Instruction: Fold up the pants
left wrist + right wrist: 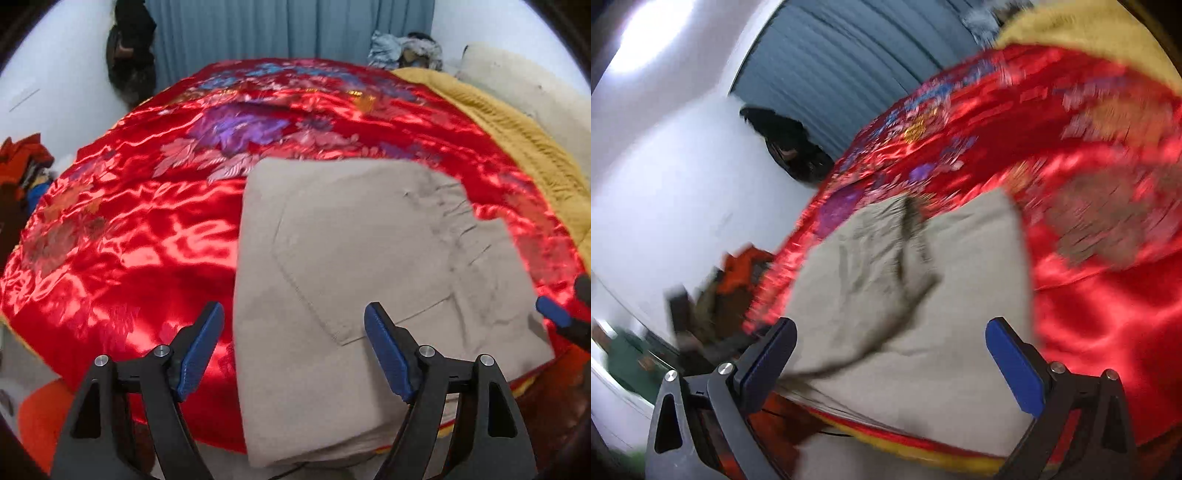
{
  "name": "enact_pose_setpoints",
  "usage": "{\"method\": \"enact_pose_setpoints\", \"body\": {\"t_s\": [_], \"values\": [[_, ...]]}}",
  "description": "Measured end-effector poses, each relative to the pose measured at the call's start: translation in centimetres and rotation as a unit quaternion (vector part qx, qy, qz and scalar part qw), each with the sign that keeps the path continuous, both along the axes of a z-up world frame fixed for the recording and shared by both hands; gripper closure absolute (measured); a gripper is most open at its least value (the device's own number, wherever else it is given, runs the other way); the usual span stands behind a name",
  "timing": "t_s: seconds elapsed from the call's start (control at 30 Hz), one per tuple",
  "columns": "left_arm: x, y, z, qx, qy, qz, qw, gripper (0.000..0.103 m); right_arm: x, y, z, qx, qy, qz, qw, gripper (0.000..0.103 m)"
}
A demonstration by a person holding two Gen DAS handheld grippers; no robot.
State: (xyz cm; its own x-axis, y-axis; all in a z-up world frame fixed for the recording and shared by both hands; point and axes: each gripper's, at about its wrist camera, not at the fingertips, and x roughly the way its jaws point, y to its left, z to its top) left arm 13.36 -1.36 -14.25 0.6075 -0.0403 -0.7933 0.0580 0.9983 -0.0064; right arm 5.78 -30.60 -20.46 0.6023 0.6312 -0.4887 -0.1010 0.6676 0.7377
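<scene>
One folded pants [369, 258], one red bedspread [129, 240], two claws.

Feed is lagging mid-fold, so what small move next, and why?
Probably bring the left hand-held gripper down to press and smooth the near left edge of the beige pants. They already lie folded into a compact stack on the red bedspread, both grippers look open and empty, and creases remain near the waistband.
</scene>
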Motion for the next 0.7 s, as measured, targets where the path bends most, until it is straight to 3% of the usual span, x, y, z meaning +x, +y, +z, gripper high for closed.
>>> {"method": "enact_pose_setpoints", "body": {"t_s": [0.17,0.3,0.7], "values": [[0.0,0.1,0.1,0.007,0.011,-0.001,0.9999,0.023,1.4,2.5,-0.4,-0.038,0.008,0.034,0.999,0.012],[-0.2,0.3,0.0,0.002,0.013,-0.001,0.9999,0.023,2.0,3.0,-1.5,-0.029,0.039,0.025,0.999,0.02],[0.1,0.5,-0.5,-0.015,0.019,-0.008,0.9997,0.022,3.4,5.8,-1.5,-0.133,0.021,0.055,0.989,0.029]]}}
